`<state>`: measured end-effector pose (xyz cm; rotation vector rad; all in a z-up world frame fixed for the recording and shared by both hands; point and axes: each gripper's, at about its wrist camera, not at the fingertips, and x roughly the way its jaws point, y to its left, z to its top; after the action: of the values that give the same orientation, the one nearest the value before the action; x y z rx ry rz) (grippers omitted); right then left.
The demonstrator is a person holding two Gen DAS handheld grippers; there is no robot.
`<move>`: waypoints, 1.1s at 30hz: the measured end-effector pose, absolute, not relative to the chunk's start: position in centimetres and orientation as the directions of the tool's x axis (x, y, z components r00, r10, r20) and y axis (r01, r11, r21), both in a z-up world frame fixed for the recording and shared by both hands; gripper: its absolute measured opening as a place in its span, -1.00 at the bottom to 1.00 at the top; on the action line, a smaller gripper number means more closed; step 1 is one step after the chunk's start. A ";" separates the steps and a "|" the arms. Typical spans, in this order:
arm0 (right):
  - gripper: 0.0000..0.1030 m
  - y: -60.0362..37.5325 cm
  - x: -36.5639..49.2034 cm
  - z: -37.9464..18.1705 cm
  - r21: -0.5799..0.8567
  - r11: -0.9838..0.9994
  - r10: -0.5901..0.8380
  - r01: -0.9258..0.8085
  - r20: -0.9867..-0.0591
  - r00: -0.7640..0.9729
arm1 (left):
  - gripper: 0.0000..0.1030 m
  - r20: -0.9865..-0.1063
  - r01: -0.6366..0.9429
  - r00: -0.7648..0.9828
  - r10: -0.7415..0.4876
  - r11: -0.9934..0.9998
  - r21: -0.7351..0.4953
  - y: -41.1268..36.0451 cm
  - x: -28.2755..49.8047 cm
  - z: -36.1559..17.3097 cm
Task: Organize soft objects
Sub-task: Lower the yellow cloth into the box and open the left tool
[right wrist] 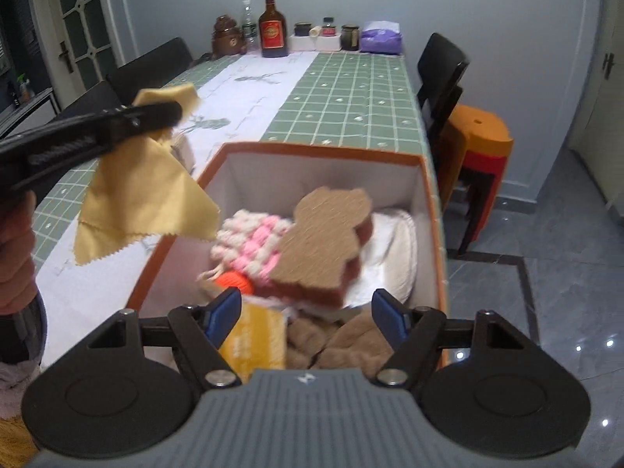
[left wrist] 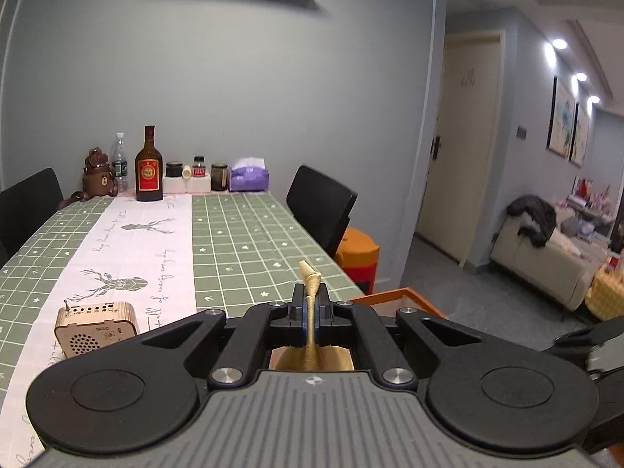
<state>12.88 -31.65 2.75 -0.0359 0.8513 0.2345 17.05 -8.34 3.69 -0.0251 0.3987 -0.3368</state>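
Left gripper (right wrist: 171,115) fingers pinch yellow cloth (right wrist: 144,195) beside box (right wrist: 323,150). Right gripper (right wrist: 306,312) fingers wide, empty, above bear sponge (right wrist: 323,241). Next: cloth over box, let go.

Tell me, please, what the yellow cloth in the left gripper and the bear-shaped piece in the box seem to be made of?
The yellow cloth looks like thin, smooth woven fabric, perhaps microfibre: it drapes limply and has zigzag-cut edges. The bear-shaped piece looks like a sponge: a matte, fibrous tan face over a thick reddish-brown layer, though motion blur leaves this uncertain.
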 end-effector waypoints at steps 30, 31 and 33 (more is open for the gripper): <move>0.42 -32.0 25.8 0.0 0.076 0.964 0.211 -0.254 -0.800 0.562 | 0.70 -0.541 0.292 0.799 -0.263 0.956 -0.034 -10.6 25.0 -0.1; 0.42 -32.0 25.9 0.0 0.072 0.964 0.208 -0.254 -0.800 0.563 | 0.70 -0.536 0.288 0.805 -0.255 0.957 -0.023 -10.6 24.8 0.1; 0.42 -31.9 25.7 0.4 0.066 0.967 0.200 -0.246 -0.794 0.574 | 0.70 -0.527 0.274 0.815 -0.240 0.962 -0.013 -10.3 24.3 0.7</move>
<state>25.66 -31.94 0.35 -0.0533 0.9235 0.2615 24.35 -10.33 0.74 0.0644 0.5533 -0.2745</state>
